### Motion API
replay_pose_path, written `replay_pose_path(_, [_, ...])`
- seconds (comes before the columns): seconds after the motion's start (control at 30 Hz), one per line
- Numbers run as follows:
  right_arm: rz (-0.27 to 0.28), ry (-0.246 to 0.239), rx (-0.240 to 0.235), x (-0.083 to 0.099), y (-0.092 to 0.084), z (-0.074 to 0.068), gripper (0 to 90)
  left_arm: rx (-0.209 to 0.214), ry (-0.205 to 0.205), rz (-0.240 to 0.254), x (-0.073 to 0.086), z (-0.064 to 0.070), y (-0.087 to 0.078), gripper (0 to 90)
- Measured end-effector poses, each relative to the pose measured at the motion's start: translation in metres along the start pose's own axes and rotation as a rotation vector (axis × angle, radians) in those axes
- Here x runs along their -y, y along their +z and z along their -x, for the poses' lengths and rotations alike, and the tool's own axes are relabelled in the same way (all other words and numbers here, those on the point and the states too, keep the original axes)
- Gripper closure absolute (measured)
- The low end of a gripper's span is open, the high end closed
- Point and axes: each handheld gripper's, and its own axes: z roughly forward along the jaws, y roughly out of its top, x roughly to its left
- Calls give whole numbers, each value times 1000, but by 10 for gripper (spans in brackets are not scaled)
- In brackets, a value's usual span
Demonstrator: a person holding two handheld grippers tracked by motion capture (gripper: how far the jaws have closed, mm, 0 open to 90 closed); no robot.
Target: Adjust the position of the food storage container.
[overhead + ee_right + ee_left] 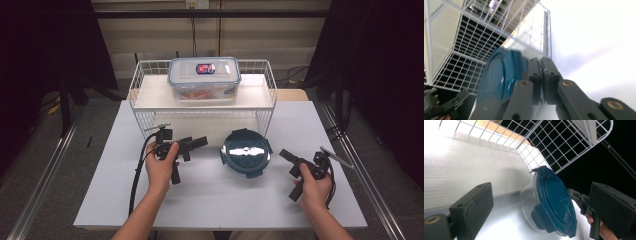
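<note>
Both hand-held grippers flank the round clear container with dark-blue clip lid [246, 152], untouched: left hand-held gripper [192, 144] spread, right hand-held gripper [290, 161] pressed together, empty; grasping remains

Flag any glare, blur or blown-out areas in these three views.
High view: sharp, but glare streaks across the round dark-teal lidded container and the surroundings fall into dark. Left gripper view: the white table blows out at upper left; container and black jaws stay crisp. Right gripper view: the container is smeared with blur, the tabletop at upper right washes out to white, and the shut jaws are sharp.
</note>
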Motion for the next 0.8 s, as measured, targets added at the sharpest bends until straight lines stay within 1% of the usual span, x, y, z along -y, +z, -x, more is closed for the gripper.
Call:
replay_pose_path(0.03, [0, 0, 0, 0, 0, 0, 893, 0, 0, 0, 0, 0, 0, 60])
replay_pose_path(0.07, [0, -29, 6, -5, 6, 1, 900, 4, -10, -5, 0, -2, 0, 59])
replay_pose_path(0.1, [0, -29, 6, -5, 6, 1, 900, 4, -10, -5, 0, -2, 0, 59])
replay_pose_path(0.13, [-4, -62, 5, -8, 13, -1, 900, -1, -11, -4, 0, -2, 0, 59])
replay_pose_path(0.2, [-7, -88, 0, -10, 20, -2, 900, 0, -16, -5, -1, -3, -1, 60])
replay_pose_path(0.23, [-5, -101, 8, -11, 24, -2, 900, 0, -16, -5, -1, -3, -1, 60])
replay_pose_path(0.27, [-12, -108, 3, -11, 27, -3, 900, -8, -10, -8, -1, -4, -1, 60])
replay_pose_path(0.33, [-23, -116, -9, -12, 34, -2, 900, -9, -11, -8, -1, -4, -2, 59])
replay_pose_path(0.37, [-23, -116, -9, -12, 34, -2, 900, -9, -11, -8, -1, -4, -2, 59])
replay_pose_path(0.4, [-38, -130, -30, -11, 39, -4, 900, -19, -8, -9, -2, -4, -3, 59])
replay_pose_path(0.43, [-46, -148, -26, -10, 41, -5, 900, -19, -8, -9, -2, -4, -3, 60])
replay_pose_path(0.47, [-57, -155, -35, -9, 43, -6, 900, -25, 1, -14, -2, -5, -6, 59])
replay_pose_path(0.5, [-62, -155, -47, -8, 44, -7, 900, -22, -2, -13, -3, -5, -7, 60])
replay_pose_path(0.53, [-52, -163, -54, -6, 45, -7, 900, -21, -2, -5, -3, -4, -8, 60])
replay_pose_path(0.63, [-49, -165, -61, -6, 44, -8, 900, -25, -3, -2, -3, -3, -9, 60])
replay_pose_path(0.7, [-55, -168, -67, -5, 44, -10, 900, -28, 5, -7, -2, -3, -10, 61])
replay_pose_path(0.73, [-55, -179, -74, -2, 45, -13, 900, -27, 7, -10, -1, -2, -11, 61])
replay_pose_path(0.77, [-64, -175, -74, 0, 45, -14, 900, -28, 12, -12, -1, -3, -11, 61])
replay_pose_path(0.8, [-72, -181, -79, 2, 46, -16, 900, -32, 9, -11, -1, -2, -11, 61])
